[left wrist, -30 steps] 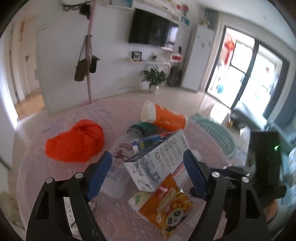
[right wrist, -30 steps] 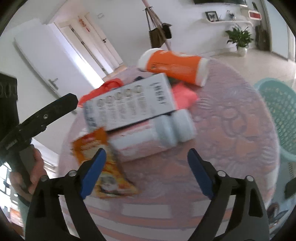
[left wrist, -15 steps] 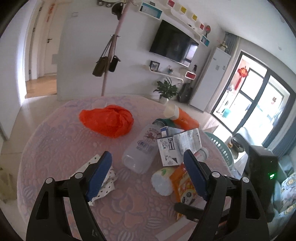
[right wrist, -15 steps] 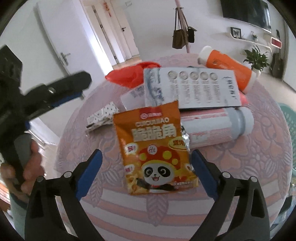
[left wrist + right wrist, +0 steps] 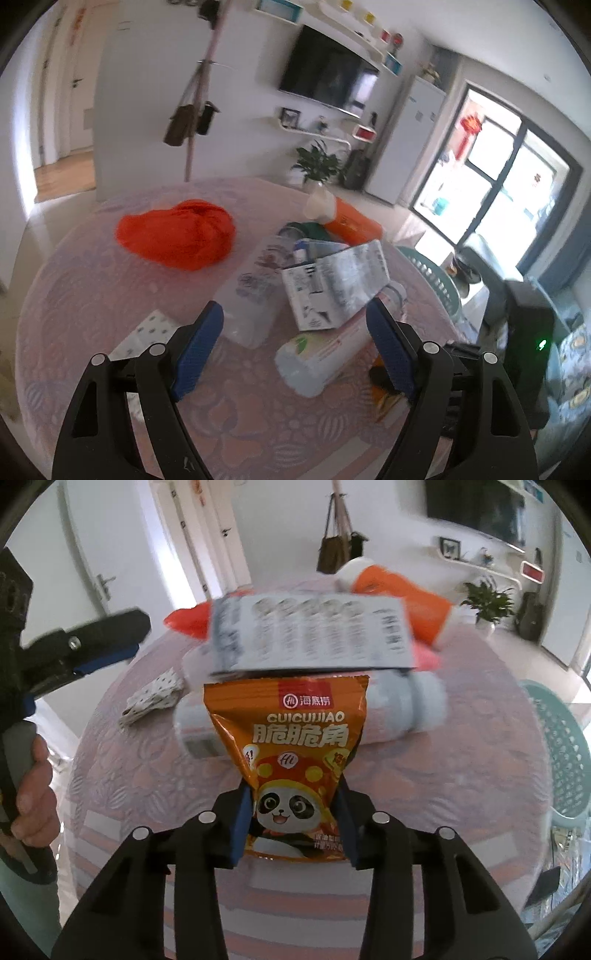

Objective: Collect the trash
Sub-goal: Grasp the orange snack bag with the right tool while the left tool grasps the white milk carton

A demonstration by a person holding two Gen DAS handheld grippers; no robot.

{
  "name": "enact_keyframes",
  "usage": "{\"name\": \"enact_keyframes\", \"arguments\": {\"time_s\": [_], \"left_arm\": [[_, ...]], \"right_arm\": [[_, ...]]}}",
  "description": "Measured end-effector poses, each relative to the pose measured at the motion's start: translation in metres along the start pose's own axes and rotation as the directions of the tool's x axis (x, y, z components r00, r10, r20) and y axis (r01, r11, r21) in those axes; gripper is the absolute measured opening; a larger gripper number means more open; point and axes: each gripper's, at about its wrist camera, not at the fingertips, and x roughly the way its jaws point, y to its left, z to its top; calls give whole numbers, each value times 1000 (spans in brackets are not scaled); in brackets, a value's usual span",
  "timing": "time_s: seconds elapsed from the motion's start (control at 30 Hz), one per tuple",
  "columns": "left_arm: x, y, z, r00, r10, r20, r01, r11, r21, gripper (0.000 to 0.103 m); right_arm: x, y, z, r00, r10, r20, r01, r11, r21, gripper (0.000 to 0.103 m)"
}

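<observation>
Pinching the glossy orange panda-print snack packet (image 5: 295, 760) by its lower end, the right hand-held gripper (image 5: 293, 825) is holding it just above the round pink-patterned bench (image 5: 461, 775); the left hand-held gripper (image 5: 295, 345) is hovering wide open, empty, over the white cylindrical canister (image 5: 317, 354).

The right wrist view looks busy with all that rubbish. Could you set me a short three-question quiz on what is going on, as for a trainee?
1. True or false: the right gripper has its fingers closed on the orange foil snack bag with a panda print.
2. Which lies farthest from the right wrist camera? A. the grey-and-white printed cardboard box B. the orange plastic bottle with a white cap C. the snack bag
3. Fill in: the left gripper is ____ and holds nothing.

Key: 1 true; 2 B; 3 open.
</observation>
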Motion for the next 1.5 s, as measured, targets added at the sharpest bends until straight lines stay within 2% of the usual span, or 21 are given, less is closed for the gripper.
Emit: {"name": "enact_keyframes", "arguments": {"time_s": [0.07,0.2,0.37,0.47,0.67,0.77,0.87,0.97,1.03,1.17,1.23,1.3,1.4,1.5], "left_arm": [[8,-10,2,1000,8,-17,-8,999,47,78],[31,-36,17,996,85,-39,-76,980,184,83],[56,-55,37,994,81,-74,-59,965,257,83],[72,-65,34,985,106,-137,-56,944,325,83],[83,-74,17,952,196,-235,-87,909,407,76],[84,-76,15,944,163,-287,-41,920,390,74],[91,-77,4,934,192,-302,-62,918,391,68],[83,-78,-1,938,184,-295,-70,931,359,68],[79,-75,-5,933,176,-314,-65,940,336,69],[76,-69,-14,909,121,-398,-13,964,264,69],[79,-63,-19,896,137,-422,-38,972,234,69],[82,-58,-21,898,141,-417,-56,976,209,68],[89,-55,-19,914,97,-394,-38,987,154,67],[100,-60,-14,917,108,-384,-44,984,171,67]], "right_arm": [[-12,-11,-6,1000,-11,23,10,1000,12,36],[-19,-34,-5,1000,-8,28,7,999,47,36],[-27,-56,-6,999,-13,41,10,997,74,36],[-31,-67,-5,999,-12,47,7,996,88,36],[-32,-85,-1,998,-16,55,8,991,135,36],[-34,-93,-4,998,-11,56,3,988,154,36],[-36,-97,-6,998,-17,58,8,988,155,36],[-35,-104,-9,999,-10,51,1,985,174,36],[-34,-108,-10,999,-6,44,-2,983,182,36],[-36,-113,-10,999,9,46,-18,980,197,36],[-38,-114,-11,999,6,51,-15,981,196,36],[-38,-114,-11,999,10,51,-20,980,197,36],[-39,-115,-12,999,9,49,-18,981,192,36],[-42,-116,-12,998,13,54,-23,982,188,36]]}}
